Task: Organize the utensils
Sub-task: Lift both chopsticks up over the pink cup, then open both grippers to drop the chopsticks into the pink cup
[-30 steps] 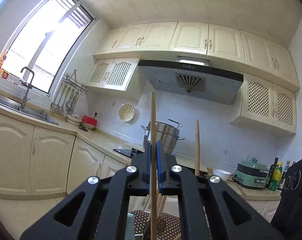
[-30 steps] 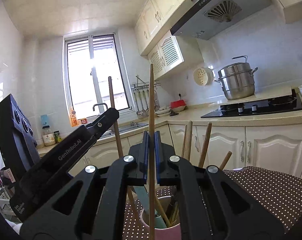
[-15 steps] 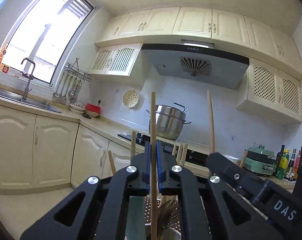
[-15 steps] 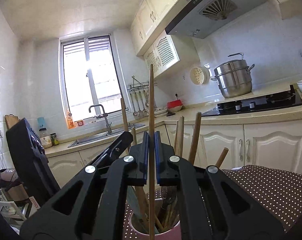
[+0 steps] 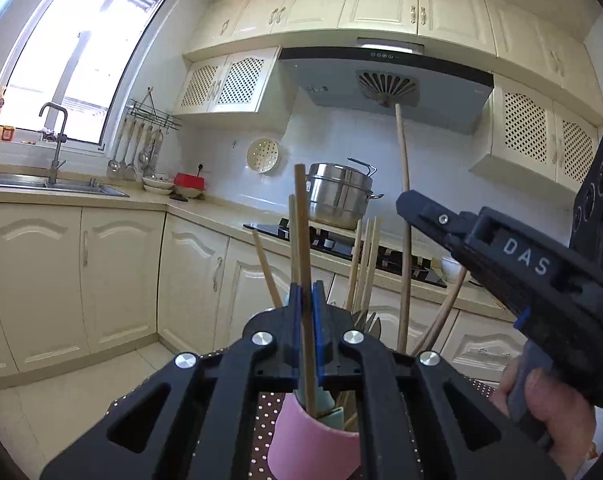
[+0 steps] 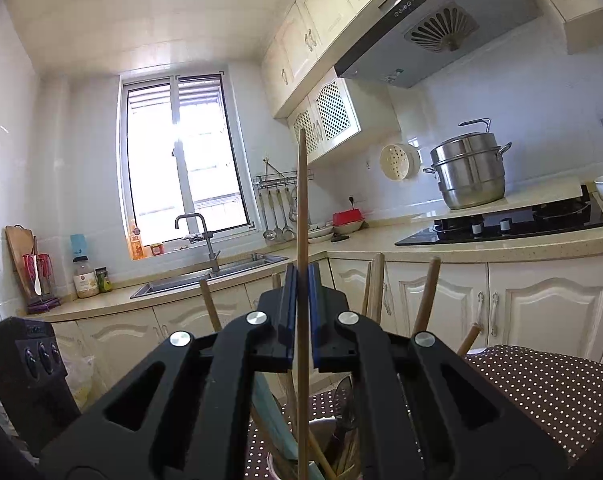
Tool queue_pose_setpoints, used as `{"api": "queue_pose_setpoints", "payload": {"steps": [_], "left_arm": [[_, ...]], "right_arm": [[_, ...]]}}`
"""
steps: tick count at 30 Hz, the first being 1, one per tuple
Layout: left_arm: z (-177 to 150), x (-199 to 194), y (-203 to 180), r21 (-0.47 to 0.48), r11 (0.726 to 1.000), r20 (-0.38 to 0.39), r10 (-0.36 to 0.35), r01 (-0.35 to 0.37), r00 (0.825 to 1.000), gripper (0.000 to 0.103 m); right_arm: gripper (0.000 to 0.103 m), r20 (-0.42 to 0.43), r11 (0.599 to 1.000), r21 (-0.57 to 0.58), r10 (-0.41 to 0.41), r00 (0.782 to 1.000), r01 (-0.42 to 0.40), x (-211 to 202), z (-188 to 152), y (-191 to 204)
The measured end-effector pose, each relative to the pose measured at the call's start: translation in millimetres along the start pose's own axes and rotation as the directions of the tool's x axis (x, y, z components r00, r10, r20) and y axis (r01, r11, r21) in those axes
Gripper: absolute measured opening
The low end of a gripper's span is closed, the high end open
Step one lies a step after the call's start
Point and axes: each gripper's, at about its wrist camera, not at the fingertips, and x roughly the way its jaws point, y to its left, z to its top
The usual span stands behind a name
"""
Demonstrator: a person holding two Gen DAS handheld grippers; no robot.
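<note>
My left gripper (image 5: 306,292) is shut on a thin wooden chopstick (image 5: 301,220), held upright. Its lower end reaches into the pink cup (image 5: 313,440) just below the jaws. The cup holds several wooden handles (image 5: 361,264), a pale green utensil and a metal spoon. My right gripper (image 6: 301,276) is shut on another upright wooden chopstick (image 6: 301,200), also over the cup, whose rim (image 6: 321,426) shows at the bottom edge. In the left wrist view the right gripper (image 5: 401,202) comes in from the right, held by a hand (image 5: 549,412), its chopstick (image 5: 401,160) rising high.
The cup stands on a brown polka-dot cloth (image 6: 541,384). Behind are cream cabinets, a black hob (image 6: 501,224) with a steel pot (image 6: 469,172), a sink with a tap (image 6: 205,240) under the window, and hanging ladles. The left gripper's body (image 6: 25,364) sits low left in the right wrist view.
My left gripper has sunk and tilted down, bringing its chopstick's lower end into the pink cup. The right gripper has hardly moved and still holds its chopstick.
</note>
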Motion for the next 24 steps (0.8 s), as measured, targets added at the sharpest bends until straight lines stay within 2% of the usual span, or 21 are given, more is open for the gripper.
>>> {"api": "queue_pose_setpoints", "payload": {"steps": [10, 12, 14, 18, 20, 24], "left_arm": [[-5.0, -6.1, 9.4, -0.028, 0.999, -0.035, -0.038, 0.037, 0.999, 0.007], [-4.2, -7.4, 12.3, -0.042, 0.998, -0.041, -0.045, 0.043, 0.998, 0.012], [-4.4, -10.1, 16.7, -0.063, 0.997, -0.043, -0.039, 0.036, 0.998, 0.035], [-2.2, -16.2, 21.0, -0.078, 0.997, -0.047, -0.016, 0.012, 0.999, 0.037], [0.2, -19.3, 22.8, -0.081, 0.997, -0.052, -0.004, 0.000, 0.999, 0.041], [5.5, -25.7, 24.3, -0.064, 0.994, -0.064, 0.080, -0.085, 0.995, 0.044]], "right_arm": [[0.006, -0.033, 0.997, -0.074, -0.036, 0.999, 0.033, 11.1, -11.2, 9.5], [0.006, -0.040, 0.996, -0.081, -0.040, 0.998, 0.036, 10.3, -12.3, 9.5], [0.006, -0.041, 0.995, -0.086, -0.045, 0.998, 0.042, 7.2, -12.8, 9.7], [0.006, -0.043, 0.994, -0.098, -0.052, 0.998, 0.048, 2.0, -9.5, 12.0], [0.006, -0.043, 0.992, -0.112, -0.057, 0.997, 0.052, -1.7, -7.1, 14.4], [0.006, -0.032, 0.989, -0.129, -0.072, 0.997, 0.067, -7.5, -5.2, 17.2]]}}
